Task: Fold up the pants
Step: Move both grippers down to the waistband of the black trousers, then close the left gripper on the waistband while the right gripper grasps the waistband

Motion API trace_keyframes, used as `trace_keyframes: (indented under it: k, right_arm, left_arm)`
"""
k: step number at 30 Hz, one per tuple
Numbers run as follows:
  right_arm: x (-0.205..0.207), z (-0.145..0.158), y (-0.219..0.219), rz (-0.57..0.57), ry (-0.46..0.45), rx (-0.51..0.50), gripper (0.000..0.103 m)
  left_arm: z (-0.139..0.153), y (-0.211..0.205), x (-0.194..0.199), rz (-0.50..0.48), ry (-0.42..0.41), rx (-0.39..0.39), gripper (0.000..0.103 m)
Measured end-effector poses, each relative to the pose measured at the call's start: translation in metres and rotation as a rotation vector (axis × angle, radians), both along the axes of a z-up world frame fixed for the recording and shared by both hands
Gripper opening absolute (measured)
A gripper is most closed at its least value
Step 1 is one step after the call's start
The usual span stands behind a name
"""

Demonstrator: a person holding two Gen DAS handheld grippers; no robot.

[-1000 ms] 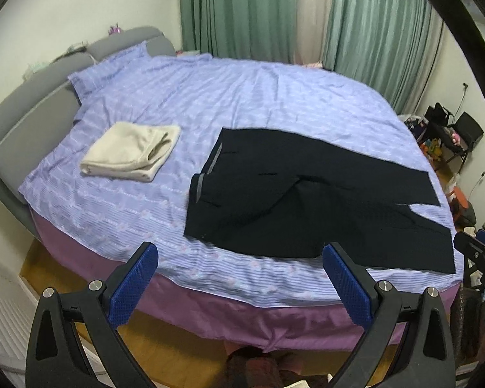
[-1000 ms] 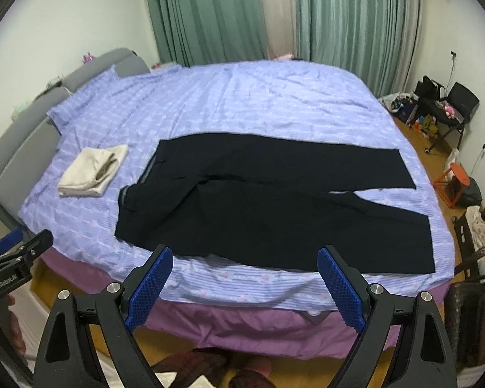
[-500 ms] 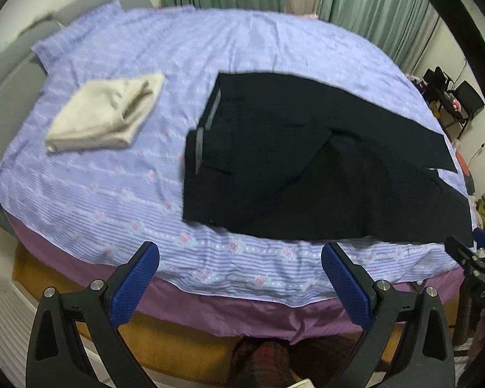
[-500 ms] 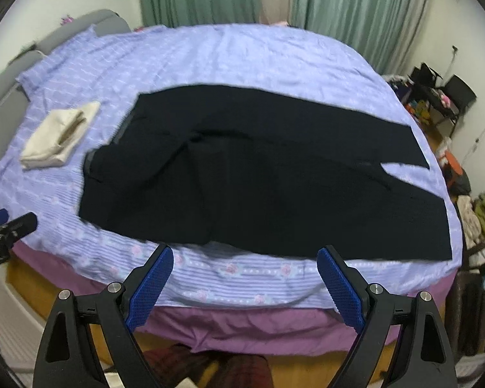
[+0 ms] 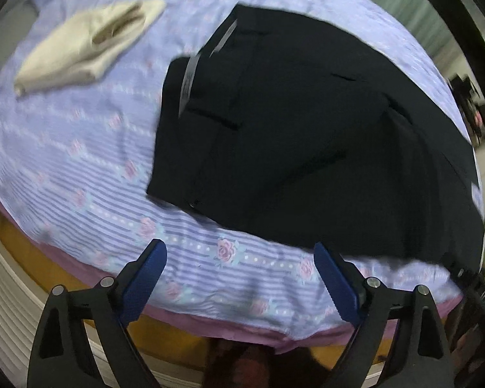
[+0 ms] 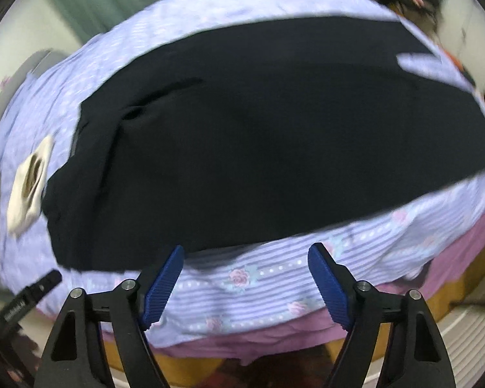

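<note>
I see one bed under a striped floral sheet, with one pair of black pants spread flat across it and one folded cream garment beside the waistband. My two grippers, left and right, hover spread wide and empty.

Left gripper frame: matte black plastic, two angled arms with triangular cut-outs.
Left gripper pads: blue, ribbed, long and narrow.
Left gripper screws: round silver heads, two per arm.
Right gripper frame: same black plastic, triangular cut-outs in each arm.
Right gripper pads: blue, finely ridged faces.
Right gripper screws: silver, two per arm.
Marking: white lettering on a black gripper arm at the right view's lower left, too blurred to read.
</note>
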State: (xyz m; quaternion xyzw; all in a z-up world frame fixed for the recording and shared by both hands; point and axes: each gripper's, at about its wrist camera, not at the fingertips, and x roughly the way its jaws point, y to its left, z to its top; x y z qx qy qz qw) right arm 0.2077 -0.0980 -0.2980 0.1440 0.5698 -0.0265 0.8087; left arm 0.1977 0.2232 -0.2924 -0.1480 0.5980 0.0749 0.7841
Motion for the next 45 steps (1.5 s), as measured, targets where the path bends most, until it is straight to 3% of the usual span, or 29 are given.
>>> trace_keyframes:
  k: [6,12,18,20,21,24,25,28,33,39,45]
  right_arm:
    - [0.006,-0.031,-0.012,-0.128,0.078,0.155,0.072]
    - [0.020,-0.042,-0.005,-0.135,0.077,0.203,0.070]
    - [0.035,-0.076,-0.004,-0.202,0.171,0.324,0.067]
    - [0.039,-0.081,-0.003,-0.201,0.181,0.322,0.066]
    - [0.042,-0.081,-0.002,-0.195,0.189,0.315,0.060]
    - [0.049,-0.073,-0.004,-0.174,0.176,0.321,0.039]
    - [0.053,-0.067,-0.002,-0.158,0.169,0.305,0.038]
    - [0.061,-0.050,0.001,-0.124,0.123,0.263,0.029]
    - [0.067,-0.001,-0.004,-0.095,0.012,0.202,0.013]
    - [0.082,0.055,-0.010,-0.072,-0.110,0.159,0.011]
    - [0.123,0.101,-0.013,-0.056,-0.232,0.139,0.008]
  left_arm:
    - [-0.034,0.015,0.017,0.103,0.052,-0.141,0.093]
    - [-0.058,0.017,0.037,0.111,0.064,-0.165,0.092]
    - [-0.084,0.025,0.044,0.190,0.093,-0.239,0.090]
    - [-0.086,0.027,0.048,0.206,0.093,-0.253,0.082]
    - [-0.086,0.028,0.049,0.211,0.094,-0.247,0.071]
    - [-0.071,0.034,0.045,0.234,0.091,-0.233,0.039]
    - [-0.065,0.036,0.043,0.230,0.083,-0.232,0.029]
    - [-0.047,0.034,0.036,0.189,0.049,-0.236,0.015]
    - [0.000,0.023,0.036,0.096,-0.037,-0.193,0.009]
    - [0.053,0.011,0.043,0.044,-0.165,-0.154,0.008]
    - [0.111,0.011,0.105,-0.027,-0.322,-0.085,0.007]
